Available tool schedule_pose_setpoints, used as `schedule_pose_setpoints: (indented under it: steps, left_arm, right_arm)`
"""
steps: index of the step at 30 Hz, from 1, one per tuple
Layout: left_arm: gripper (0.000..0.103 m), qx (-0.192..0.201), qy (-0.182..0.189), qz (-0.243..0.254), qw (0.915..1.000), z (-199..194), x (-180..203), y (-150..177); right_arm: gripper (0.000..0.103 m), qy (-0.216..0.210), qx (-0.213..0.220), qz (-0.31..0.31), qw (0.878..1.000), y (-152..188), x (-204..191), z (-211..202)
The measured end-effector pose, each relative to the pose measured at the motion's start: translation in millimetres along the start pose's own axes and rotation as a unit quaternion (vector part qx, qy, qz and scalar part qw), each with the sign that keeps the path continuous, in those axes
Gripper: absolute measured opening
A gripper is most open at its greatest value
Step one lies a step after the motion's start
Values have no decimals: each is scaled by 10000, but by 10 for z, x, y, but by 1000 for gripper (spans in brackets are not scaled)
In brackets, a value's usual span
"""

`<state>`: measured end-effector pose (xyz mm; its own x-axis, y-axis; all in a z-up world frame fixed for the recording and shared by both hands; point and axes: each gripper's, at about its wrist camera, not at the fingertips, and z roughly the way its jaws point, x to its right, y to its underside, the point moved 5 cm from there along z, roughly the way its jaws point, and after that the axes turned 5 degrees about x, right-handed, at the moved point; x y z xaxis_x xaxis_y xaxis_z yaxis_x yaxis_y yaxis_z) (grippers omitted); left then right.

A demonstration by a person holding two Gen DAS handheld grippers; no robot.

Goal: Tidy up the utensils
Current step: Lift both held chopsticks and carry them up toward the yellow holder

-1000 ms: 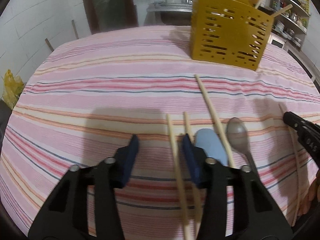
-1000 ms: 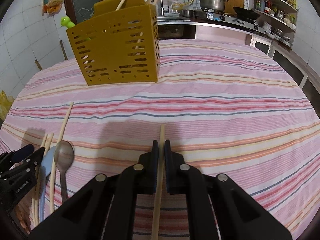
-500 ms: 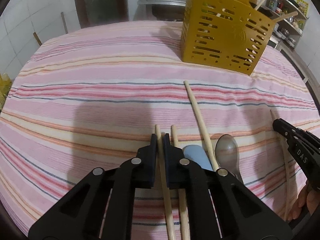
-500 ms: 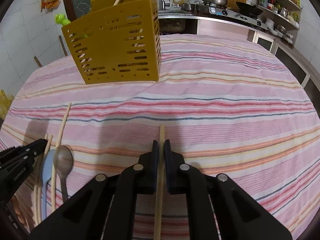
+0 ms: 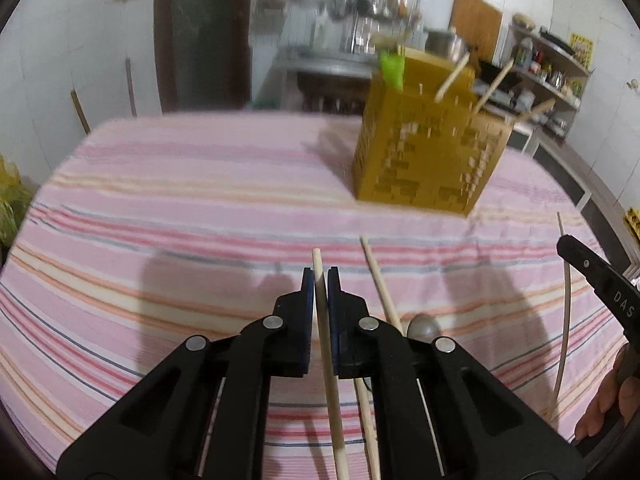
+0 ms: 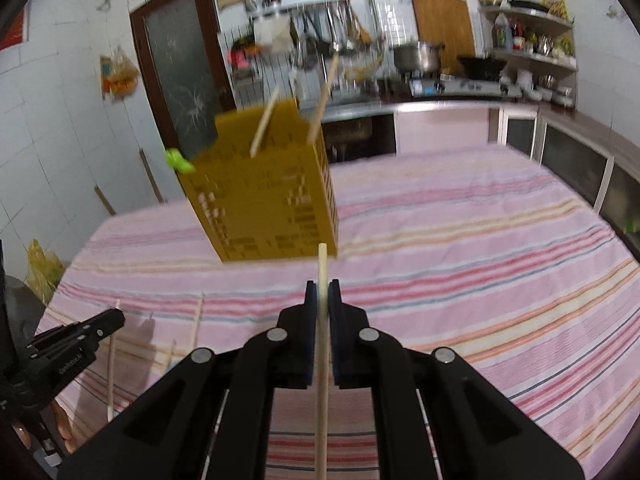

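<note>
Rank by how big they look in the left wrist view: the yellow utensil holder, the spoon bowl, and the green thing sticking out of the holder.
1. Yellow utensil holder.
2 and 3. Green thing and spoon: alike; the spoon sits nearer and partly hidden, so unranked.

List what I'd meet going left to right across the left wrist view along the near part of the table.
Left tool clamping a chopstick → loose chopstick on the cloth → spoon bowl → thin chopstick held by the right tool.
</note>
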<state>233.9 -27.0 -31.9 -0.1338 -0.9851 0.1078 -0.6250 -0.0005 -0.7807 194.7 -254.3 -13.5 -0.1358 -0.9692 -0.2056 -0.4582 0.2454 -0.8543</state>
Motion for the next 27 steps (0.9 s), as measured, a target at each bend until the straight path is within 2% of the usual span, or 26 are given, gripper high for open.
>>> schedule_pose_setpoints:
  steps: [5,10,16,19,21,23,25,27]
  left_arm:
    - [5,637,-16,98,9979,-319,-13,-185]
    - [5,1306,-57,329,9909,-668,47,-313]
    - [4,1659,68,509,9848,-956,108,-350]
    - [4,1334,124,416,9901,-837,67,-333]
    - [4,809,230,117,9964,-624,-27,-294]
    - [6,485,233,-105,9985,-417,-132,-225]
    - [8,-18,168,-237,9996,-129,-222,-113]
    - [10,-247,84,-311,9992,50,-276,-23]
  right_arm:
    - [6,30,530,-68,9986,-90,-39,-220]
    - [6,134,990,-294,9946,-139,-133,-426]
    - [6,175,1262,-499,9906,-164,-225,-599]
    - [6,170,1210,-512,9912,-163,-232,-597]
    - [6,175,1121,-542,9921,-145,-233,-570]
    - [6,195,859,-625,9942,-111,-241,-451]
    - [6,230,753,-586,9952,-96,-220,-365]
    - [6,285,626,-490,9964,-106,-157,-265]
